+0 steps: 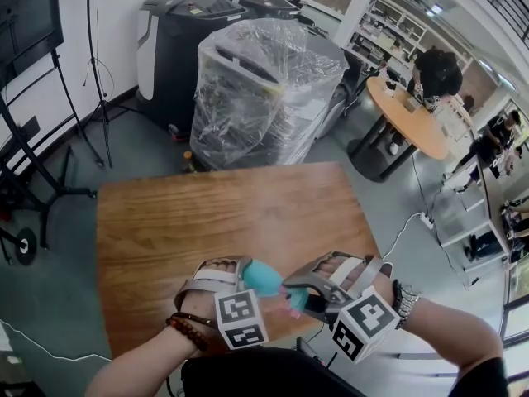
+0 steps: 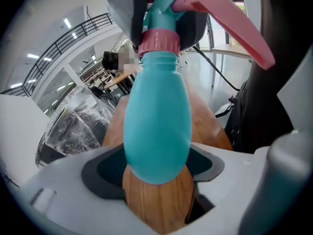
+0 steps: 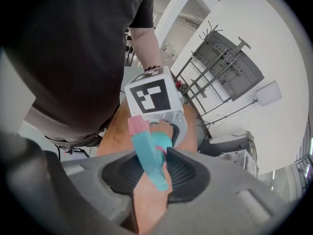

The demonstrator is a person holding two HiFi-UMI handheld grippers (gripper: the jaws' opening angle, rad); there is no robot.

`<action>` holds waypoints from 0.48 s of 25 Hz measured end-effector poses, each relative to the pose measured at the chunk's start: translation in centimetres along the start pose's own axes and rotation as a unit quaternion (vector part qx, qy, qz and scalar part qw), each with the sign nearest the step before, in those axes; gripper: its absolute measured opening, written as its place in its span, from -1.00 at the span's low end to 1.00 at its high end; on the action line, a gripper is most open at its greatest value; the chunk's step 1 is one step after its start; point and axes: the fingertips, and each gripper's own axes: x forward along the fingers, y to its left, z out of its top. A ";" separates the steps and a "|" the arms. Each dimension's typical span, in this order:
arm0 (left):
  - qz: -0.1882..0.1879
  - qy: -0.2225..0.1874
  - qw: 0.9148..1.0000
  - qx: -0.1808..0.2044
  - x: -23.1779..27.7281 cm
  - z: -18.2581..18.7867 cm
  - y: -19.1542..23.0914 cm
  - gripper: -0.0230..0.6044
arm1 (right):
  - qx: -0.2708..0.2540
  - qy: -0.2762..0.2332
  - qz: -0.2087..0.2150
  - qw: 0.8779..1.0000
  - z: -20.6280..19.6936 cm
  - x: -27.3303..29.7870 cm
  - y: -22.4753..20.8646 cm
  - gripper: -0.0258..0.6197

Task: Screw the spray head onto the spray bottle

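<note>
Over the wooden table's [image 1: 207, 213] near edge my two grippers meet. In the left gripper view the teal spray bottle [image 2: 156, 126] lies between the dark pads [image 2: 105, 173], neck pointing away, and my left gripper [image 2: 156, 175] is shut on its body. A pink collar [image 2: 159, 42] sits on the neck, with the teal spray head and its pink trigger [image 2: 230, 26] above it. In the right gripper view my right gripper [image 3: 156, 173] is shut on the spray head [image 3: 149, 160], which meets the bottle [image 3: 165, 142] beside the left gripper's marker cube [image 3: 149, 97]. The head view shows the bottle [image 1: 263, 276] between both grippers.
Beyond the table stand a plastic-wrapped machine [image 1: 264, 89] and a black one [image 1: 178, 40]. A stand with black legs [image 1: 50, 180] is on the left. A round wooden table [image 1: 409, 118] with a seated person is at the far right.
</note>
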 end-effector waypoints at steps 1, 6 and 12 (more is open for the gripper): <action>-0.003 0.001 1.000 0.000 0.1 0.0 -0.1 0.33 | -0.004 0.000 0.001 1.000 0.0 0.0 0.1 -0.56; -0.005 -0.001 1.000 0.004 -0.1 0.3 -0.3 0.33 | -0.017 -0.006 -0.002 1.000 0.1 0.1 0.3 -0.56; 0.003 -0.010 1.000 0.004 -0.7 0.8 -0.3 0.32 | -0.026 -0.020 -0.007 0.999 0.2 -0.4 0.5 -0.56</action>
